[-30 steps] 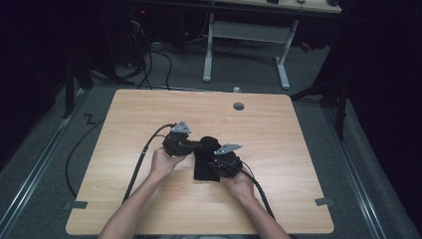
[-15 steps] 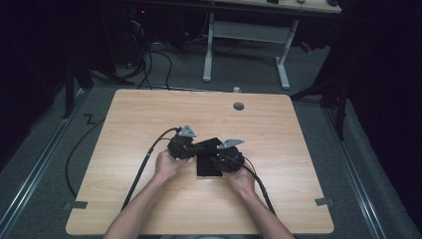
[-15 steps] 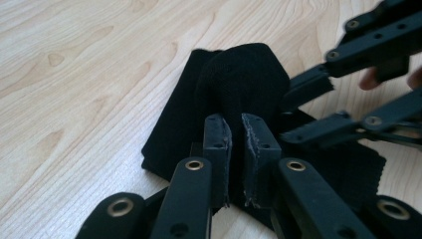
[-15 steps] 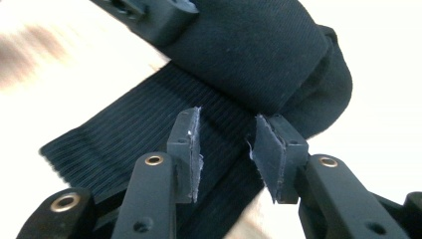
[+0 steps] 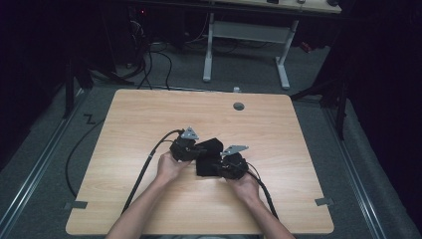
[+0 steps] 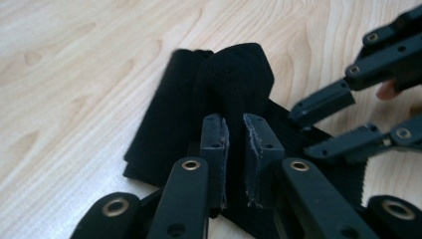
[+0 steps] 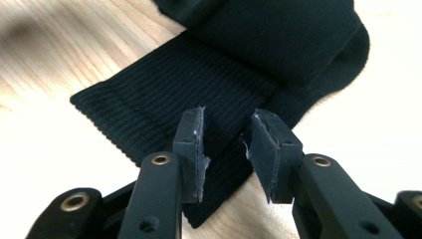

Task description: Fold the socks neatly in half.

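A person is working a black sock at the middle of a wooden table, a gripper in each hand. The left gripper is pinching a raised fold of the sock, its fingers drawn narrow with the cloth caught between them; that fold is standing up from the table at the sock's rounded end. The right gripper is hovering just over the ribbed cuff end, its fingers standing moderately apart with nothing between them, the fabric lying flat on the table directly beneath and ahead.

In the high view the sock is lying between the two grippers, the left gripper at its far left corner and the right gripper at its near right edge. In the right gripper view, the sock's long axis is running diagonally away from the right fingers, from the cuff up towards the doubled-over end. The cuff is lying nearest the right hand, so any next grasp there looks likely to fall to that side, the fingers needing only to drop and close on the ribbed edge. The left hand is resting on the table behind its gripper.
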`<state>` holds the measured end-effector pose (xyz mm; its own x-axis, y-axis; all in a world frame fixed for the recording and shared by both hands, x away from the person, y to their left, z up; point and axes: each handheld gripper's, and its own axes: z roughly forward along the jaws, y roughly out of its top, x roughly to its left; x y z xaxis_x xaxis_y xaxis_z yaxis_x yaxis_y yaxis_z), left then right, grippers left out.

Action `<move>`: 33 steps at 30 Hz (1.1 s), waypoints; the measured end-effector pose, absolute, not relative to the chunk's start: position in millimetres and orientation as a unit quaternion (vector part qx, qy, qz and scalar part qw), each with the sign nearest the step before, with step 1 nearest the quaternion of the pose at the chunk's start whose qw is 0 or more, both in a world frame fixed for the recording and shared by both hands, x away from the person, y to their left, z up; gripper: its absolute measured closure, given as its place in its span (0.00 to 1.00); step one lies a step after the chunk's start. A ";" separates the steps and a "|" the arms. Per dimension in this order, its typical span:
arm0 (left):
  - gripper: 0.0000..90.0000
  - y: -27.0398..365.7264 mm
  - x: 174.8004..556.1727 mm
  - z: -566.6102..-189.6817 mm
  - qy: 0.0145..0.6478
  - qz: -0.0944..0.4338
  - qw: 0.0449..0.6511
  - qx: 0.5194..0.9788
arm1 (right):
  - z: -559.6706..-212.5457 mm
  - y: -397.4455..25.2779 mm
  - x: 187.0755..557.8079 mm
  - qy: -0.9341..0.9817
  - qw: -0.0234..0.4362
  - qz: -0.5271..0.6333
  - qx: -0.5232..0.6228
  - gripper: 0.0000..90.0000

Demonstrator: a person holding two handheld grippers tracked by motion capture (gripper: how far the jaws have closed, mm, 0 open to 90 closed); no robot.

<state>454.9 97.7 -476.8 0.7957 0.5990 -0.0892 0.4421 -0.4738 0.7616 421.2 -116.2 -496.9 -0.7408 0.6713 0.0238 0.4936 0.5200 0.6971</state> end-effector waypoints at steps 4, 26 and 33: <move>0.84 102.0 453.5 -478.3 0.316 0.093 0.419 0.846 | -497.1 -114.9 421.0 0.863 0.133 0.352 0.336 0.73; 0.63 108.6 439.2 -465.6 0.353 0.112 0.433 0.822 | -486.0 -118.2 416.6 0.868 0.150 0.343 0.326 0.70; 0.63 95.1 434.5 -472.5 0.345 0.104 0.409 0.838 | -462.1 -129.3 403.8 0.862 0.152 0.375 0.306 0.83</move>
<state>434.5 95.1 -472.5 0.7400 0.6638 -0.1080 0.4933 -0.4265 0.7581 403.8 -129.3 -462.1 -0.7668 0.6411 -0.0318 0.4137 0.5315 0.7391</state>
